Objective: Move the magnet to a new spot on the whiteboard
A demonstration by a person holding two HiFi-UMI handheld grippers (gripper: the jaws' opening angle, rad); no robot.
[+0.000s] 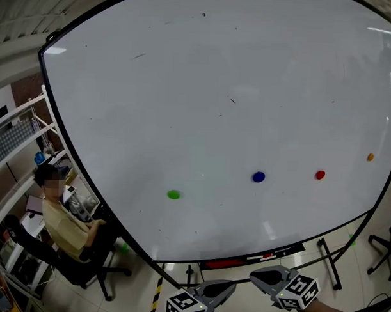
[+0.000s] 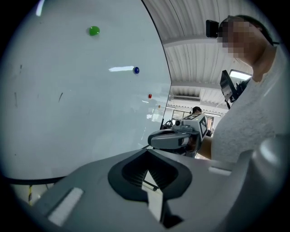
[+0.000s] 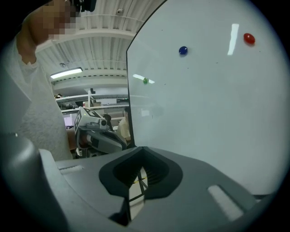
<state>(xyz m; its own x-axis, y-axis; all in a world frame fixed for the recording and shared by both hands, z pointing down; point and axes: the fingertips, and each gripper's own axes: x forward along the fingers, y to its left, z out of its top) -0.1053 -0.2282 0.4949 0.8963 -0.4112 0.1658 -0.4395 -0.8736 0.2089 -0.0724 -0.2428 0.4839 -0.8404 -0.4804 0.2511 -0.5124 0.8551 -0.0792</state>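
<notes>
Task not begun, I judge — my left gripper and right gripper hang below the whiteboard, each pressed together on nothing, while the green magnet, blue magnet, red magnet and orange magnet sit untouched across its lower half.

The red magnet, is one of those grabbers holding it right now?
No, the red magnet sits on the whiteboard, right of the blue magnet, with nothing touching it.
</notes>
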